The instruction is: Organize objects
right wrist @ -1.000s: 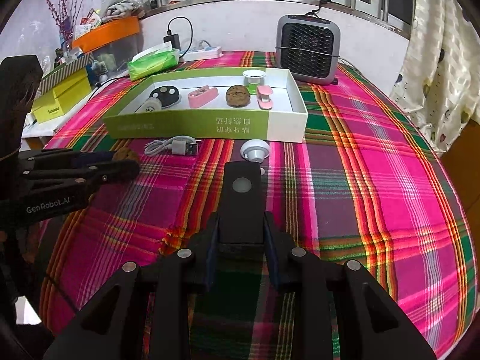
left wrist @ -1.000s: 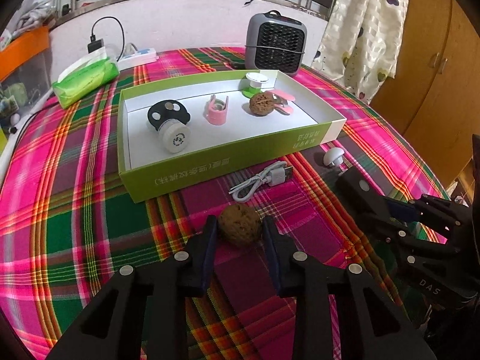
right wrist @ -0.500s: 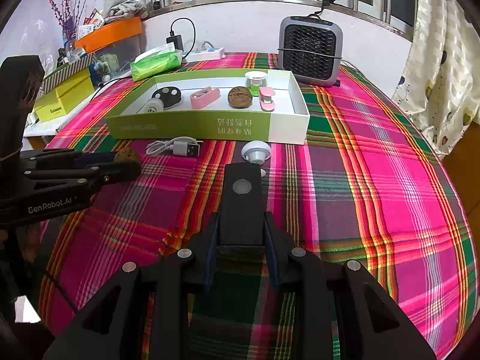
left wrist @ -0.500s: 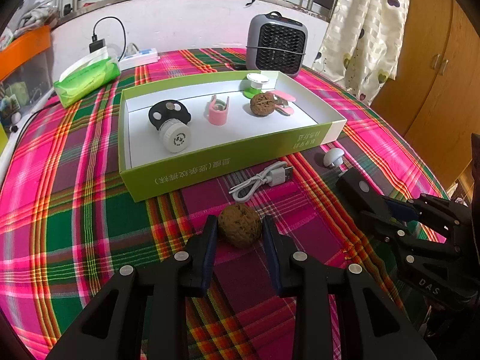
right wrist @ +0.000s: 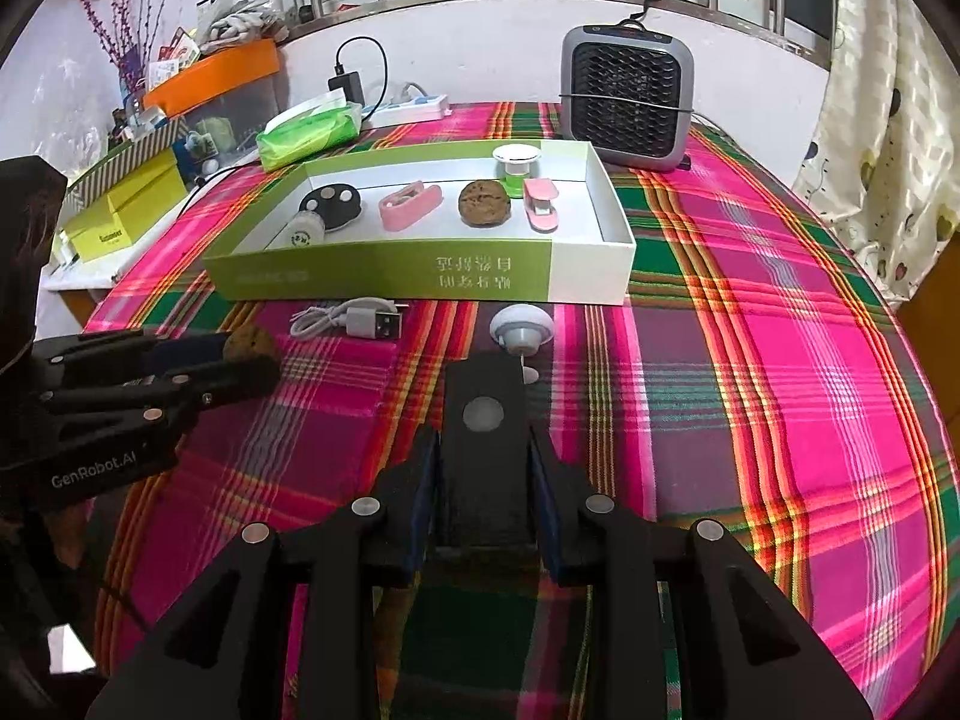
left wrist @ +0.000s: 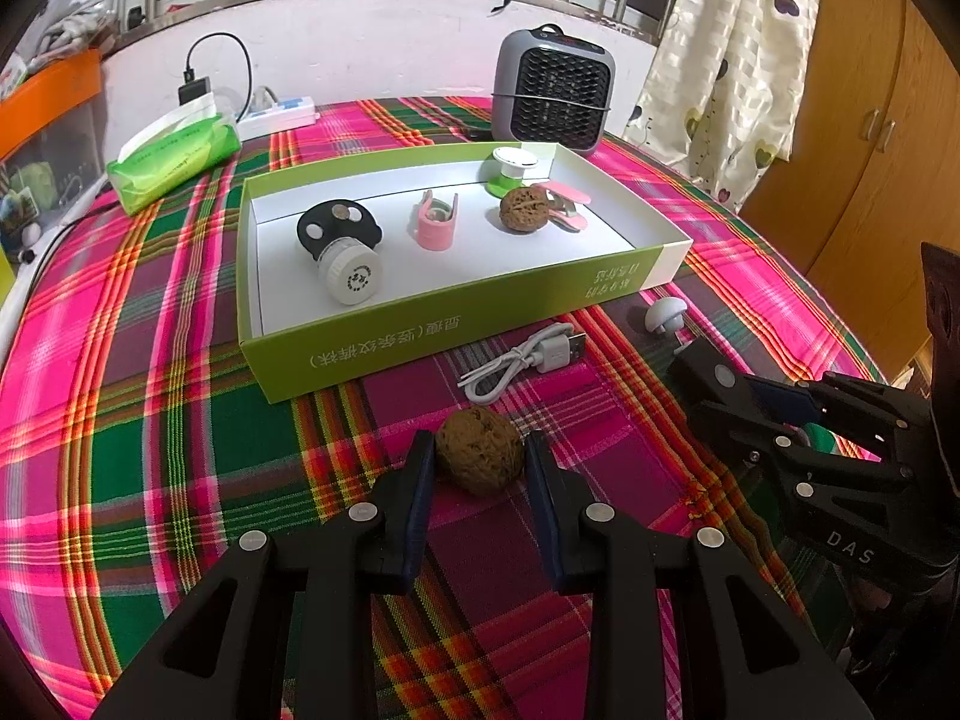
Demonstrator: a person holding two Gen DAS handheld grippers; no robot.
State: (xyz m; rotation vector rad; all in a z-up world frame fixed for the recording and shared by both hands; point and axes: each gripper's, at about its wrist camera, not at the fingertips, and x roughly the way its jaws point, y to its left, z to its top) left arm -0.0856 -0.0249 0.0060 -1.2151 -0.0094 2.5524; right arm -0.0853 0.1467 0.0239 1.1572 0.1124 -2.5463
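In front of the green box (left wrist: 420, 342), on the plaid tabletop (left wrist: 138, 420), a loose walnut (left wrist: 478, 457) sits between the jaws of the left gripper (left wrist: 478, 480). The jaws stand narrow, right at the nut's sides, though I cannot tell from this angle whether the pads actually press it or whether it is lifted off the cloth. The right gripper (right wrist: 483, 480) has its jaws clamped on a black block (right wrist: 485, 420), also in front of the box. The step in hand looks like picking up the loose walnut to join the other walnut (left wrist: 524, 210) already inside the box. Next, the left gripper would need a firm squeeze, a lift over the box's near wall, and a release on bare white floor inside the box. Still outside, in front of the box, lie a white cable (left wrist: 528, 357) and a small white knob (left wrist: 665, 315), probably waiting their turn.
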